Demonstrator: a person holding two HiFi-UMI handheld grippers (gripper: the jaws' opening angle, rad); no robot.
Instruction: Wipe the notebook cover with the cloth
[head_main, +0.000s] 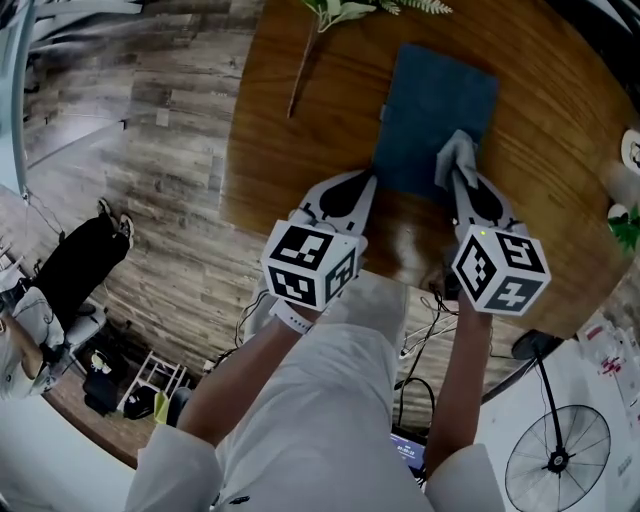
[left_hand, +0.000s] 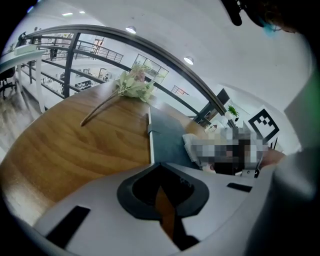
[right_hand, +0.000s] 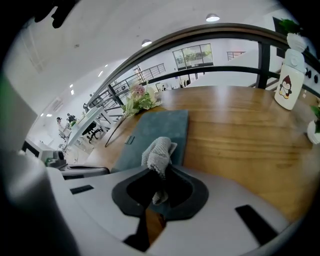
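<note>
A blue-grey notebook (head_main: 432, 110) lies closed on the round wooden table (head_main: 300, 150). My right gripper (head_main: 458, 180) is shut on a bunched grey cloth (head_main: 456, 153), which rests on the notebook's near right corner. In the right gripper view the cloth (right_hand: 159, 152) sticks up between the jaws over the notebook (right_hand: 155, 132). My left gripper (head_main: 368, 178) is shut with nothing in it, its tip at the notebook's near left edge. In the left gripper view the notebook (left_hand: 167, 137) lies just ahead of that gripper (left_hand: 158, 167).
A flower sprig (head_main: 345, 12) with a long stem lies at the table's far side, left of the notebook. A white bottle (right_hand: 289, 82) and a small plant (head_main: 628, 225) stand at the table's right rim. A fan (head_main: 555, 460) and cables are on the floor nearby.
</note>
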